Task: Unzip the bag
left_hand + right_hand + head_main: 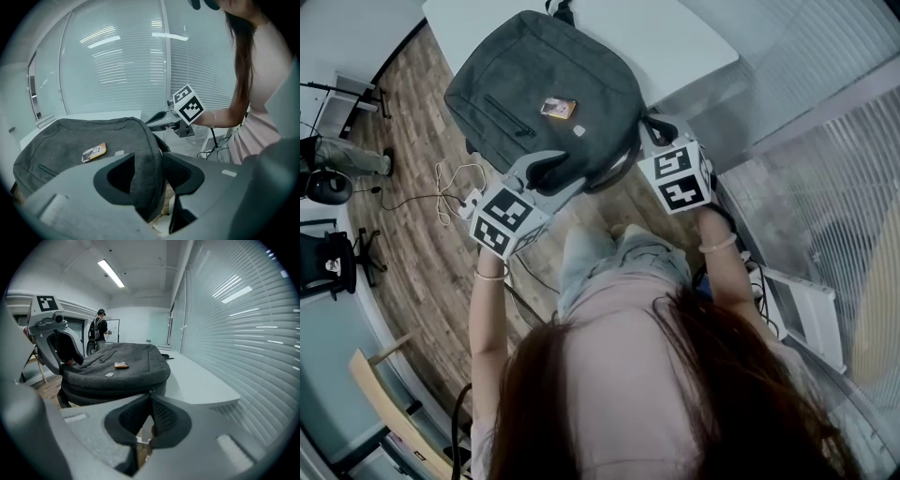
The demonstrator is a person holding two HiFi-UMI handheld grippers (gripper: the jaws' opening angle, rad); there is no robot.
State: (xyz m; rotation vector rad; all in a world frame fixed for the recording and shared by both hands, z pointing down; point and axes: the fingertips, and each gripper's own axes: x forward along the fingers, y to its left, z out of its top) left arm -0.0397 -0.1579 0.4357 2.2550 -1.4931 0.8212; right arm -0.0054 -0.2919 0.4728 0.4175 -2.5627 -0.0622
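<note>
A dark grey bag (pixel 544 84) lies flat on the white table (pixel 675 37), an orange tag (pixel 557 109) on its top. My left gripper (pixel 546 173) straddles the bag's near left corner. In the left gripper view the folded edge of the bag (pixel 145 178) stands between its jaws; it rests against the right pad, with a gap at the left one, so this gripper (pixel 149 176) is open. My right gripper (pixel 150 397) has its tips together at the zip line on the bag's near side (pixel 122 373), pinching the small zipper pull (pixel 149 391).
The table's near edge (pixel 197 380) runs past the bag, which overhangs it toward me. Blinds (pixel 243 324) close the right side. Cables (pixel 450 187) lie on the wooden floor at left, by a black chair (pixel 328 262). A person (pixel 98 329) stands far back.
</note>
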